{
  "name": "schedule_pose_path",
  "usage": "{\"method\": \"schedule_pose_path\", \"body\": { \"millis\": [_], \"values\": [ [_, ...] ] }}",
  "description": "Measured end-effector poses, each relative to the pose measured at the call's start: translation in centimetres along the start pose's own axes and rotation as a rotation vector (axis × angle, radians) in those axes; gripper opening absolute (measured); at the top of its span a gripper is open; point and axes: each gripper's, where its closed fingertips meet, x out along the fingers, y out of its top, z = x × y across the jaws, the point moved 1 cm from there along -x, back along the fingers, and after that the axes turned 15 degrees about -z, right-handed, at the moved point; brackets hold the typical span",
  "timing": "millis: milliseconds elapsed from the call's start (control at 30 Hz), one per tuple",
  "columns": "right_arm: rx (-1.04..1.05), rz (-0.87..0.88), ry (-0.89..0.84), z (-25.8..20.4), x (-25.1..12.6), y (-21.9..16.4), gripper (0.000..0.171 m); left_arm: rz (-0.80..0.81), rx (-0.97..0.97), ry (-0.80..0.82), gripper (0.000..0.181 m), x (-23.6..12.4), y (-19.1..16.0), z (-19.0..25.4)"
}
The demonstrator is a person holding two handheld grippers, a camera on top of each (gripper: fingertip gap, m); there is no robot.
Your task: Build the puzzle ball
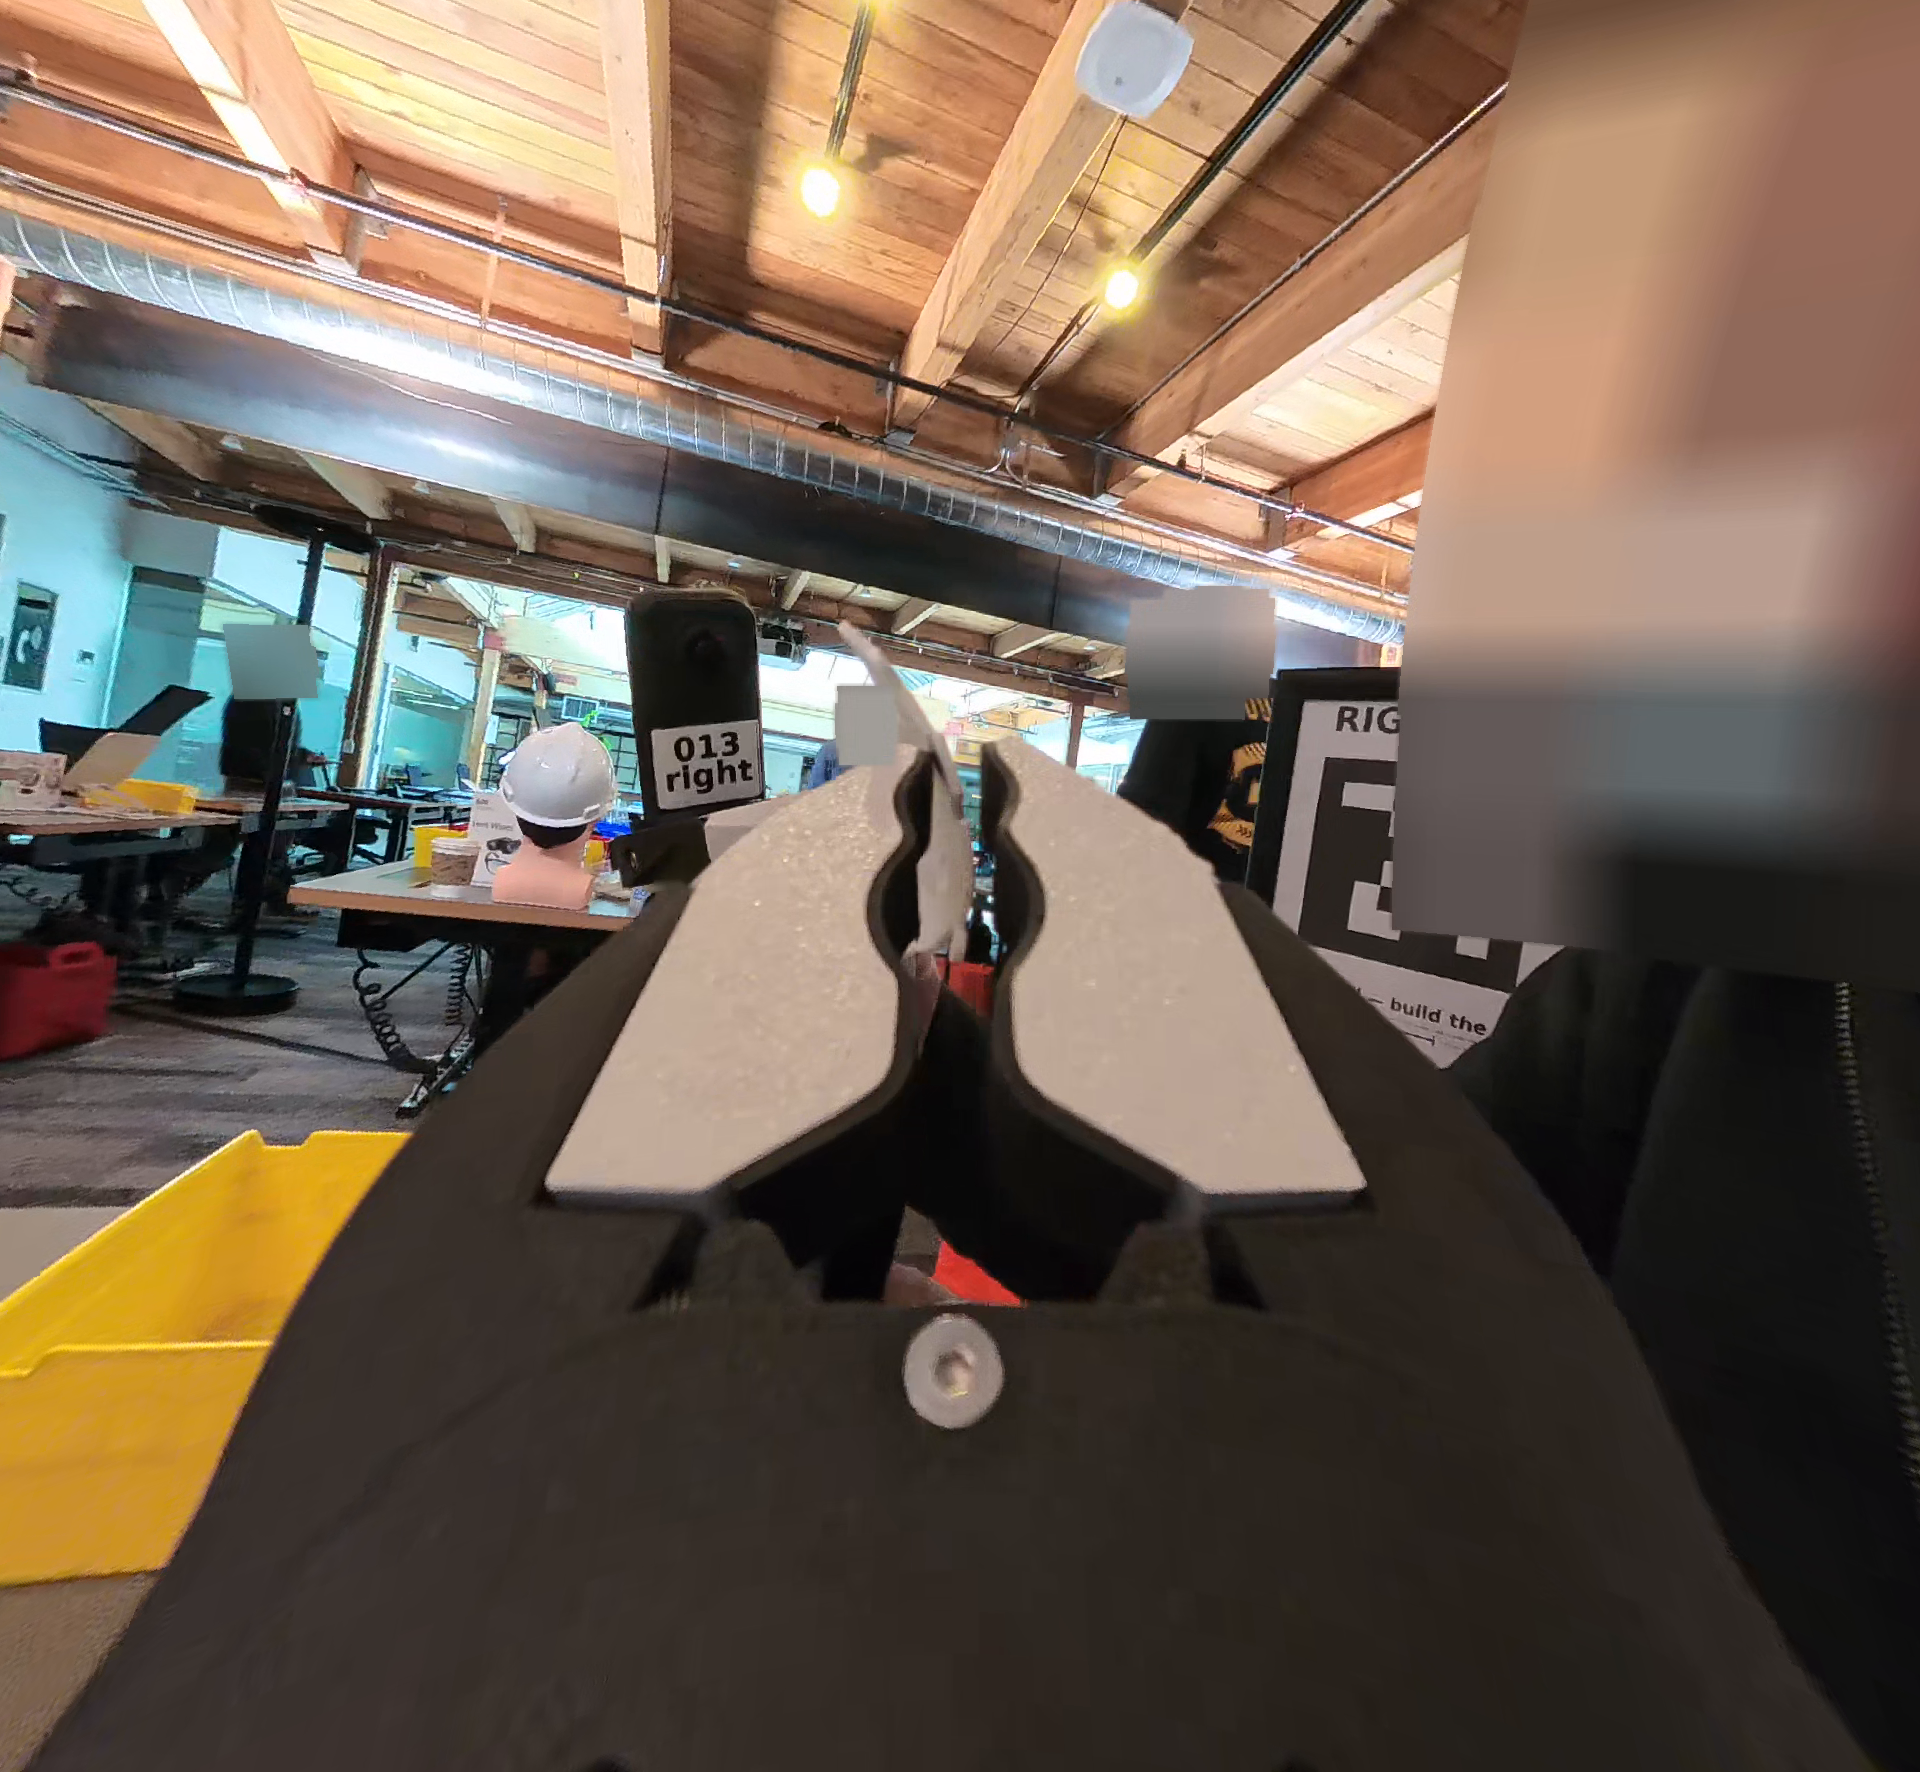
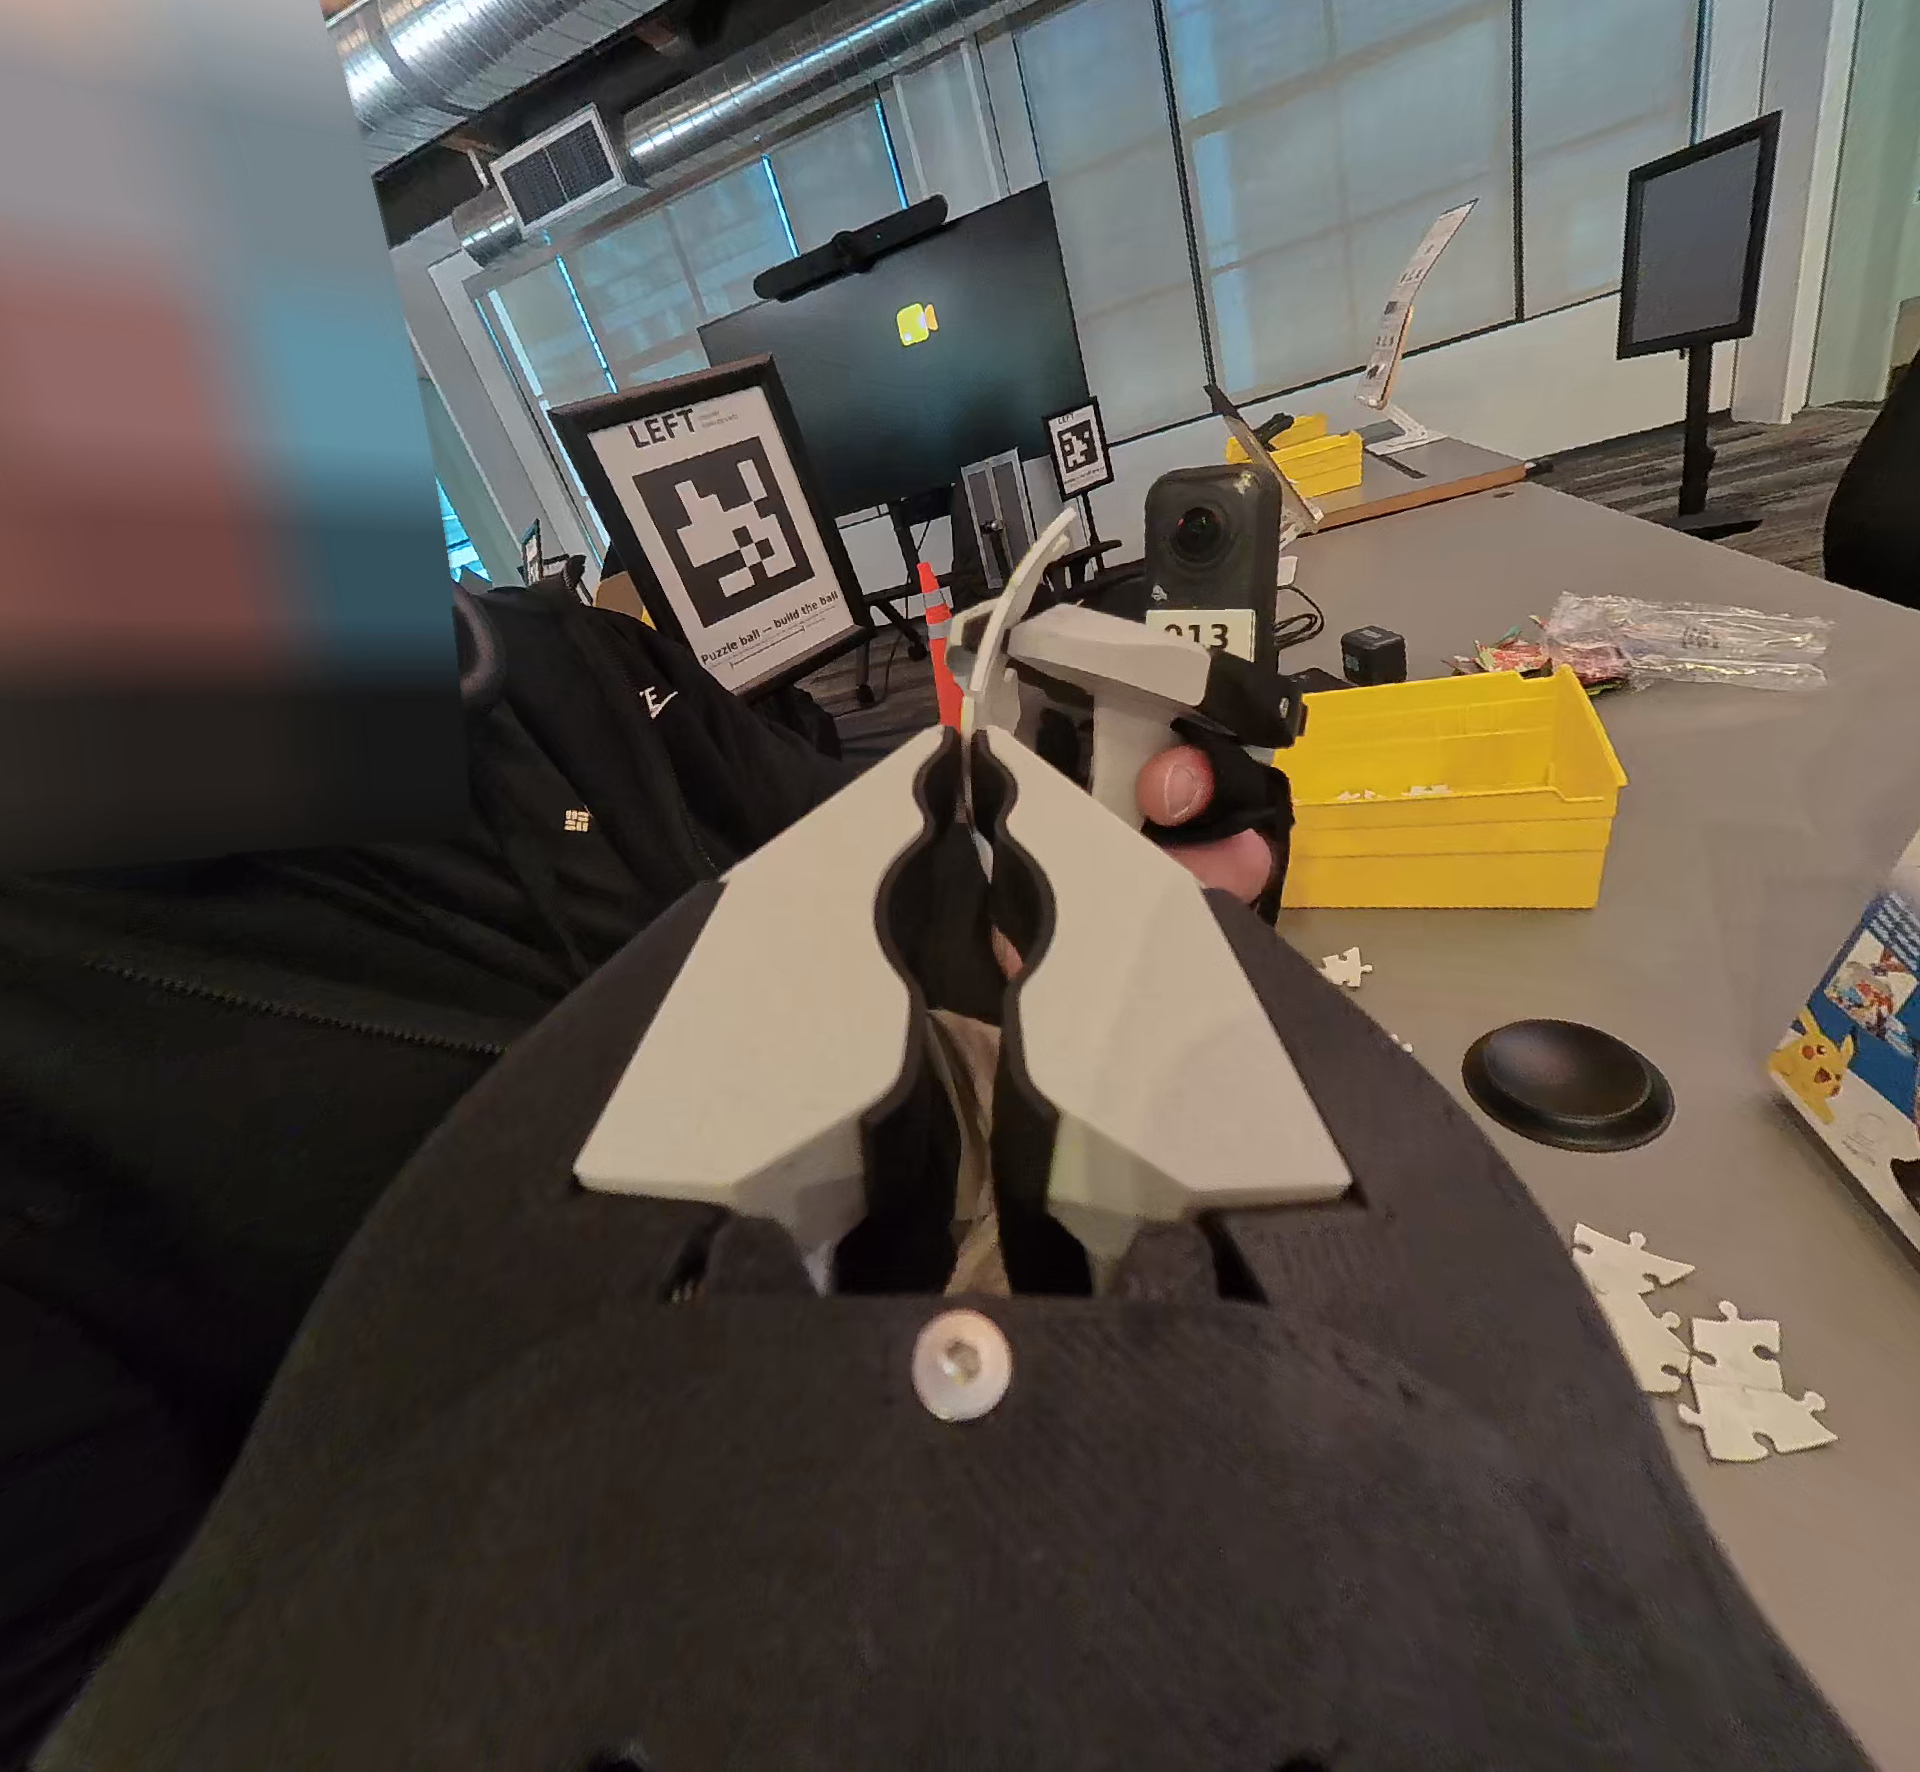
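My left gripper (image 1: 951, 761) is shut on a curved white puzzle piece (image 1: 940, 849), seen edge-on and sticking up past the fingertips. My right gripper (image 2: 961, 746) is shut on a thin white puzzle piece (image 2: 979, 839). Both are held up in the air, tips close together. In the right wrist view the left gripper's grey fingers (image 2: 1091, 662) hold a curved white strip of pieces (image 2: 1013, 610) just beyond my right fingertips. Whether the two pieces touch is hidden. Loose white pieces (image 2: 1725, 1379) lie on the grey table (image 2: 1714, 943).
A yellow bin (image 2: 1455, 787) holding some white pieces stands on the table behind the grippers; it also shows in the left wrist view (image 1: 135, 1307). A black round stand (image 2: 1564, 1083), a puzzle box (image 2: 1860, 1047) and plastic bags (image 2: 1683, 642) lie to the right. A person in black sits close. Less than 4 cm separates the two grippers' tips.
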Motion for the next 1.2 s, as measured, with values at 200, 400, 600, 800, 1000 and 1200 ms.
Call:
{"method": "schedule_pose_path", "body": {
  "millis": [200,400,600,800,1000,1200],
  "values": [
    [-0.005,-0.006,-0.003,-0.1,-0.1,-0.1,0.000,0.017,-0.027,-0.009,0.004,0.0,0.4,-0.2],
    [-0.001,-0.001,-0.002,-0.1,-0.3,-0.1,0.001,-0.017,-0.002,0.016,0.002,0.1,0.3,-0.1],
    [0.000,0.019,-0.013,0.0,-0.3,0.4,0.000,-0.026,0.034,0.019,0.006,0.0,0.8,-0.1],
    [0.002,0.033,-0.020,0.1,-0.4,0.6,0.000,-0.061,0.065,0.049,0.003,0.0,0.8,-0.4],
    [0.006,0.056,-0.018,0.2,-0.7,0.8,0.000,-0.076,0.071,0.070,0.002,0.2,0.7,-0.3],
    [0.014,0.076,-0.035,0.5,-0.7,1.0,0.000,-0.029,0.008,0.006,0.007,-0.2,1.0,-0.6]
  ]
}}
